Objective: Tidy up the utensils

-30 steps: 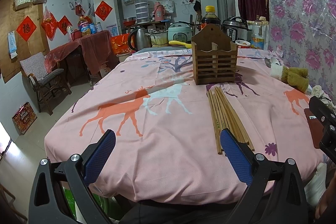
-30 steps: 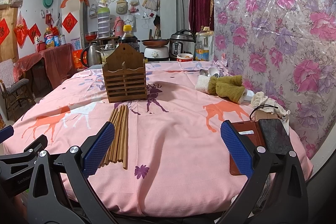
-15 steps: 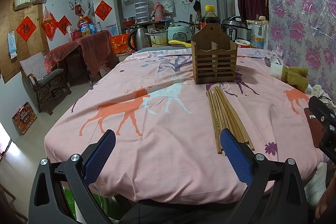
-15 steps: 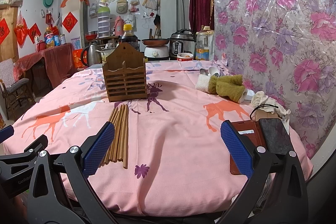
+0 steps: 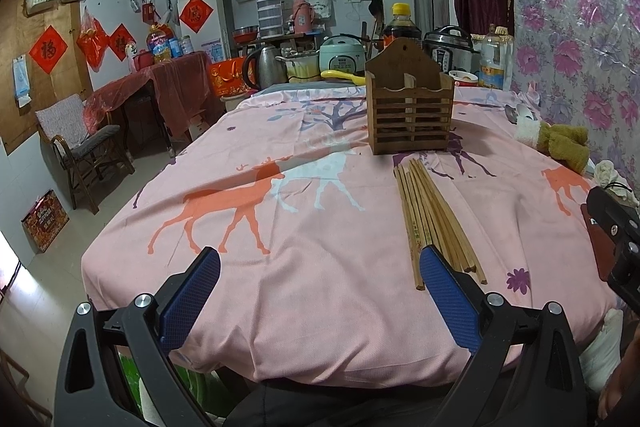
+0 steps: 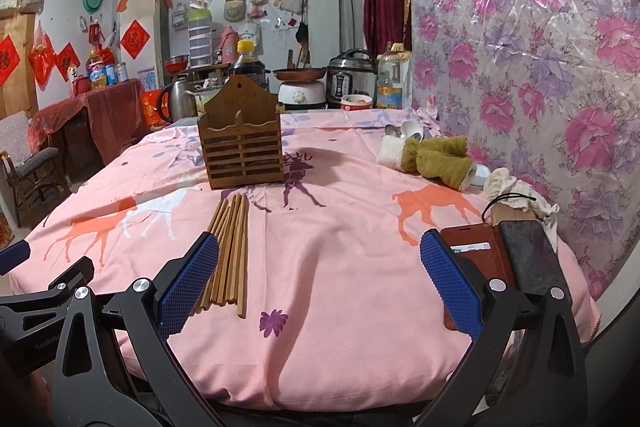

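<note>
1. Left tool [image 5: 320, 291] hangs over the near edge of the table [image 5: 304, 307], its two blue pads wide apart with nothing between them.
2. Right tool [image 6: 320, 287] sits at the same near edge, beside the left one, pads likewise spread and holding nothing.
3. Chopsticks [image 5: 434, 223] lie flat in a loose bundle on the pink cloth, just ahead of the left tool's right pad [image 5: 448, 299]; seen from the right tool they [image 6: 230, 247] lie ahead of its left pad [image 6: 188, 287], which hides part of their near ends.
4. Their long axis runs away from both tools, near ends at the pads, far ends pointing at the wooden holder [image 5: 410, 111]. The near ends fan out a little; the far ends bunch closer.
5. That holder [image 6: 242, 143] stands upright farther out on the table, just past the far ends of the chopsticks, slatted front facing the tools.
6. A brown phone case [image 6: 484, 259] lies ahead of the right tool's right pad [image 6: 452, 291], and an olive and white cloth [image 6: 432, 157] lies farther out to the right.
7. Against the frames a second ago, nothing has shifted: both tools keep the same gape and place, and the chopsticks and holder lie as before.
</note>
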The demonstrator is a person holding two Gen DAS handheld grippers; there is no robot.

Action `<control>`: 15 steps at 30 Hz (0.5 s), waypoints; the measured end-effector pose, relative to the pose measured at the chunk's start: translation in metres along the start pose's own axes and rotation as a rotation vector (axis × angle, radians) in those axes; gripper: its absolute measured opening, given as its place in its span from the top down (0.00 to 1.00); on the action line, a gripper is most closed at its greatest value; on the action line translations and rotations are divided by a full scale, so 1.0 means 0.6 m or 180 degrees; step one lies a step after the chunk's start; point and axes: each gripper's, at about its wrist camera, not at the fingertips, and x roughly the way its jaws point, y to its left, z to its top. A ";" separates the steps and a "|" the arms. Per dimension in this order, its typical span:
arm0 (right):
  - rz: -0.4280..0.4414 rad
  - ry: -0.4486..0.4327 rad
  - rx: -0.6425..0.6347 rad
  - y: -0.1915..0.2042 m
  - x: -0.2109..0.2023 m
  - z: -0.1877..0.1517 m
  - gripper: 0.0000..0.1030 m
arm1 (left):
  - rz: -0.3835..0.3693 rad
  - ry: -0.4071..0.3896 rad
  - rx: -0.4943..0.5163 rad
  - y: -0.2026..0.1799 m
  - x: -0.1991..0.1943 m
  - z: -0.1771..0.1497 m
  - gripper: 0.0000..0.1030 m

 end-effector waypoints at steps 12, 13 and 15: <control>0.0289 0.0576 0.0175 -0.008 0.063 -0.021 0.06 | -0.0014 0.0360 -0.0127 0.022 0.048 -0.004 0.05; 0.0252 0.0674 0.0231 -0.017 0.076 -0.022 0.06 | -0.0034 0.0412 -0.0119 0.022 0.055 -0.008 0.05; 0.0230 0.0790 0.0328 -0.030 0.092 -0.025 0.06 | -0.0087 0.0493 -0.0100 0.020 0.066 -0.013 0.05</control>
